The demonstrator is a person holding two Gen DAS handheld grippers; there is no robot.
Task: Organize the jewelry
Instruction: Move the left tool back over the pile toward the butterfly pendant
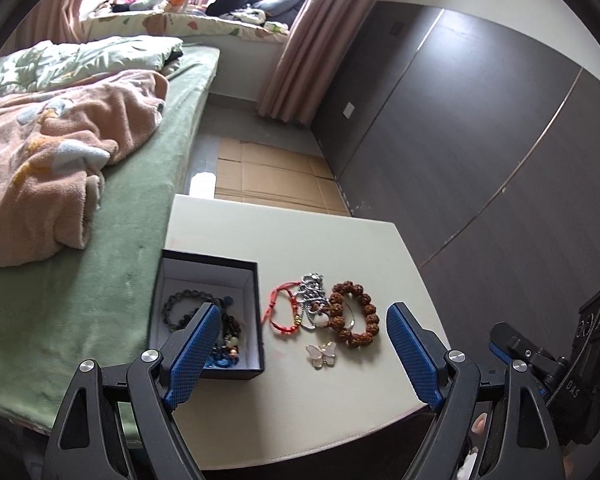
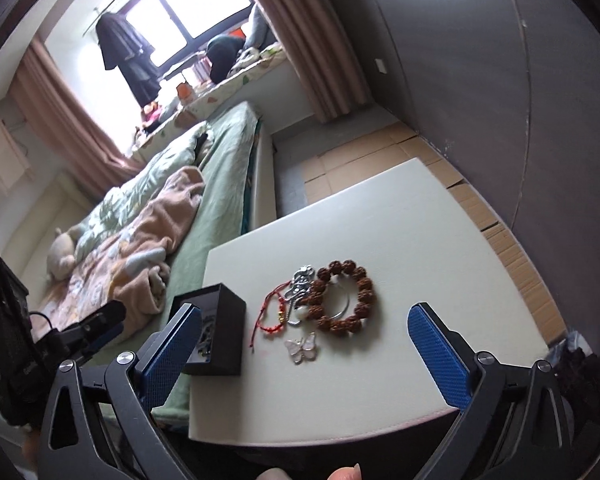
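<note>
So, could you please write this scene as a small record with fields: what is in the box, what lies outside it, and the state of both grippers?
surface: white table
container: black box, lid off
in box: dark bead bracelets
outside box: red cord bracelet; silver chain; brown bead bracelet; butterfly pendant
left gripper: open, empty
right gripper: open, empty

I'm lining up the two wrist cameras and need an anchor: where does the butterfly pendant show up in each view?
Left wrist: butterfly pendant lies on the table, lower centre, in front of the brown bead bracelet.
Right wrist: butterfly pendant sits lower centre, left-front of the bracelet.
Shared landmark: the black box, left of the pendant in both.
</note>
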